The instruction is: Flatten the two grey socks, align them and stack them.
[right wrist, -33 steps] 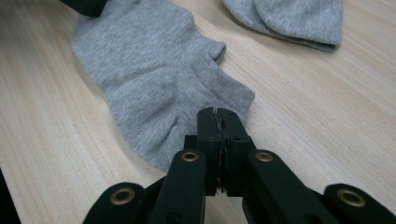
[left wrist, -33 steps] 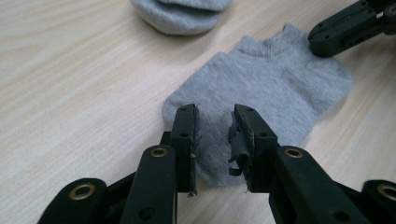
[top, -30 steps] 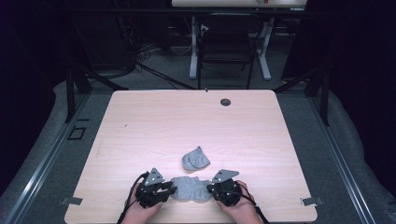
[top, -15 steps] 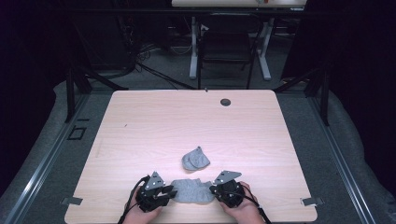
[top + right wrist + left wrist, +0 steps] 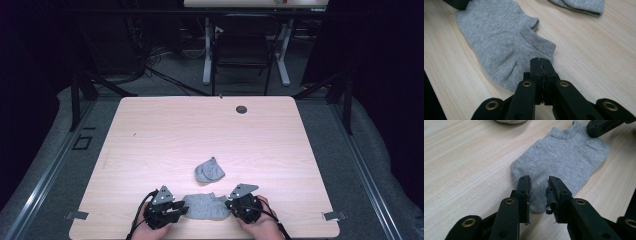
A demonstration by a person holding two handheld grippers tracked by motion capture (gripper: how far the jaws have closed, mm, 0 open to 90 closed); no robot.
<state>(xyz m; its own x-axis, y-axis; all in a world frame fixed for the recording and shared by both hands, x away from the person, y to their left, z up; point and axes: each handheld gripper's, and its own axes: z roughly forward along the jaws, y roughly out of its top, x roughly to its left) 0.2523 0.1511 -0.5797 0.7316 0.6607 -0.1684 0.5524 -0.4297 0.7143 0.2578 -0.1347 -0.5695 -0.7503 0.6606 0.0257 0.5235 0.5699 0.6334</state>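
- Here a flat grey sock [image 5: 206, 206] lies near the table's [image 5: 280, 145] front edge, stretched between both grippers, likely so it stays smooth.
- The left gripper [image 5: 539, 192] has its jaws parted, straddling the toe end without pinching it.
- The right gripper [image 5: 541, 68] has its jaws pressed together at the heel end; whether fabric is caught I cannot tell.
- A second, crumpled sock [image 5: 209, 169] waits just beyond, probably the mate.

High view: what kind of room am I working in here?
Probably a lab or recording workspace: a bare wooden table fenced by black frame legs, loose cables on the floor behind, and another desk beyond.
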